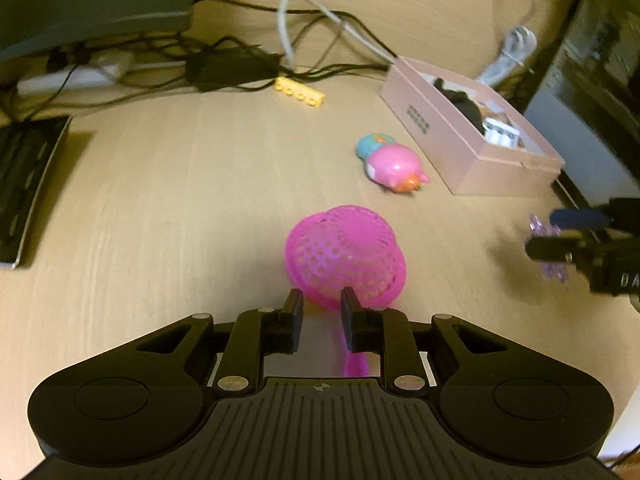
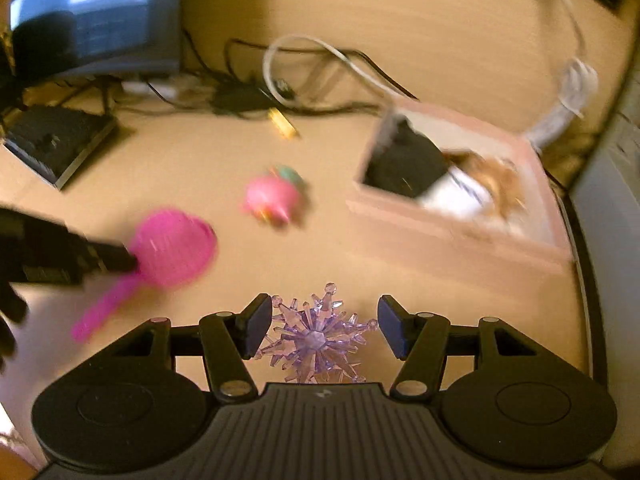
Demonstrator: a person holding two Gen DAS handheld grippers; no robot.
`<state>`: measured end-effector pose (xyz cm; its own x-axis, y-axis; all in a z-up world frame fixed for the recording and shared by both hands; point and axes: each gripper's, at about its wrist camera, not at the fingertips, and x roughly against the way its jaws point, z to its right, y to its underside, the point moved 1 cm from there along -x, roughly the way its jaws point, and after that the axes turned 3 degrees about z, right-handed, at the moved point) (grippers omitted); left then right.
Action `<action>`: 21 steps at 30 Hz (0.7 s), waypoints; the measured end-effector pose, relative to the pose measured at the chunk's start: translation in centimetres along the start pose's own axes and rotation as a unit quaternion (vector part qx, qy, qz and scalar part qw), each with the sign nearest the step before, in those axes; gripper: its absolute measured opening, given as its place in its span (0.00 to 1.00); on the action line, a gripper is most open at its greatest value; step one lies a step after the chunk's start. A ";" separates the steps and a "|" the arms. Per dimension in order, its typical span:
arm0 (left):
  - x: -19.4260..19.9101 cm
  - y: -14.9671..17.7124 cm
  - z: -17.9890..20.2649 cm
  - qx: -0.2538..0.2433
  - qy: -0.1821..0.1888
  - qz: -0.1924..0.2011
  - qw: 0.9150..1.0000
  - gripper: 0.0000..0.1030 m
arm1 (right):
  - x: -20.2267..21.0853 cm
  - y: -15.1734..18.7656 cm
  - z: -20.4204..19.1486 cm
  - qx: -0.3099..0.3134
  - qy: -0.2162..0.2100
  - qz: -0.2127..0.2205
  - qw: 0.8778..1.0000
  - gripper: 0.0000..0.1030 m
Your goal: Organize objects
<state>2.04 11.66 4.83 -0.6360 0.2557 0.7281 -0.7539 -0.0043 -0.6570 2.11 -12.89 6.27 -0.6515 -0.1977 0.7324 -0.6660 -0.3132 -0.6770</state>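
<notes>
Nearest, the right gripper [image 2: 325, 322] holds a spiky, see-through purple crystal snowflake [image 2: 316, 340], its pads clamped on the points either side. The left gripper [image 1: 322, 306] stands narrowed over a pink mesh strainer [image 1: 346, 254], a round netted bowl with a thin handle running back between the fingers; whether the pads pinch that handle I cannot tell. Beyond, on the pale wooden table [image 1: 180, 200], lies a glossy pink-and-teal toy [image 1: 390, 162], beside an open pink box [image 1: 460, 144] holding dark and white items. Farther off, a yellow block [image 1: 300, 91] lies near tangled cables [image 1: 224, 60].
</notes>
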 end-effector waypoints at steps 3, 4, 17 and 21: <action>0.0 0.1 1.2 -0.022 -0.017 -0.002 1.000 0.22 | -0.4 2.6 1.0 -0.018 0.026 -0.016 0.999 0.57; -0.1 0.2 1.6 -0.026 -0.016 -0.004 1.000 0.22 | -0.6 3.3 1.3 -0.030 0.020 -0.022 0.999 0.57; -0.1 1.1 3.8 -0.051 -0.025 0.004 0.998 0.22 | -0.5 7.1 2.5 -0.073 0.020 -0.006 0.997 0.93; -0.2 1.3 4.3 -0.056 -0.026 0.007 0.998 0.23 | -0.8 7.4 2.6 -0.080 0.015 -0.007 0.997 0.98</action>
<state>0.45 7.47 4.62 -0.6560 0.2053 0.7263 -0.7241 0.1005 -0.6823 -1.33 -17.51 0.92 -0.6503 -0.1653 0.7415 -0.7233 -0.1637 -0.6709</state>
